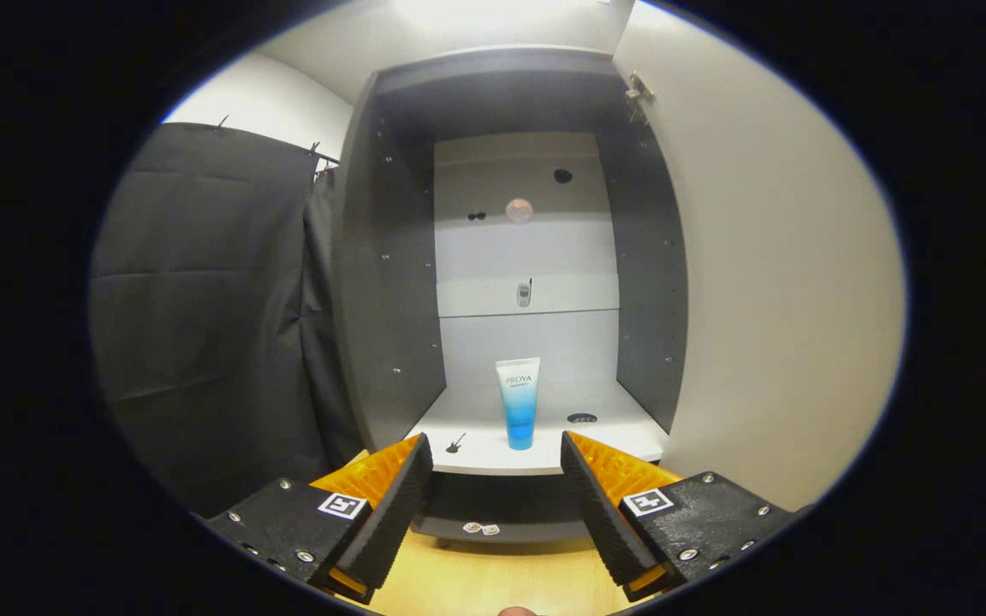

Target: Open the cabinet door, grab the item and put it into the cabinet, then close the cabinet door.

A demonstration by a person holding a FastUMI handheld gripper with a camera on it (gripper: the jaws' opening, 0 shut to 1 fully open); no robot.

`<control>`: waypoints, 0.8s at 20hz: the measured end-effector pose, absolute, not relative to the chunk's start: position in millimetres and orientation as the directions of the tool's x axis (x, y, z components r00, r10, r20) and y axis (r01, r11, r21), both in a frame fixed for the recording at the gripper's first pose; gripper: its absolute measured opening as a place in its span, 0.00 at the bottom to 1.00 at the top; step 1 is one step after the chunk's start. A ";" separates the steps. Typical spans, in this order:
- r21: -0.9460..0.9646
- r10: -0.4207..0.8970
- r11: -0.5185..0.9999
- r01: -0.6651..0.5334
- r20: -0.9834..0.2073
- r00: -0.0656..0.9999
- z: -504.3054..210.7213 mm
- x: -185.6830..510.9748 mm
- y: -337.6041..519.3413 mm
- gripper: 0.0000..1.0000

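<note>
With jaws spread, gripper faces tube just beyond.

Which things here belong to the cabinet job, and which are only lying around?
Job:
- cabinet, its door swung open
- blue-and-white tube, standing upright on the shelf, beyond the fingers
- hand-held gripper, open, holding nothing

Not part of it:
- black curtain beside the cabinet
- wooden surface below the fingers
</note>
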State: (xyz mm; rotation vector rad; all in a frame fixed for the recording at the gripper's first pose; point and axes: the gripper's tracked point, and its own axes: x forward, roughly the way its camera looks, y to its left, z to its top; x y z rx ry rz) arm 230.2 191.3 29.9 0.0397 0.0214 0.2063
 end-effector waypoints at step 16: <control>0.125 0.210 0.970 -0.207 -0.012 0.978 41.3 22.0 133.6 0.93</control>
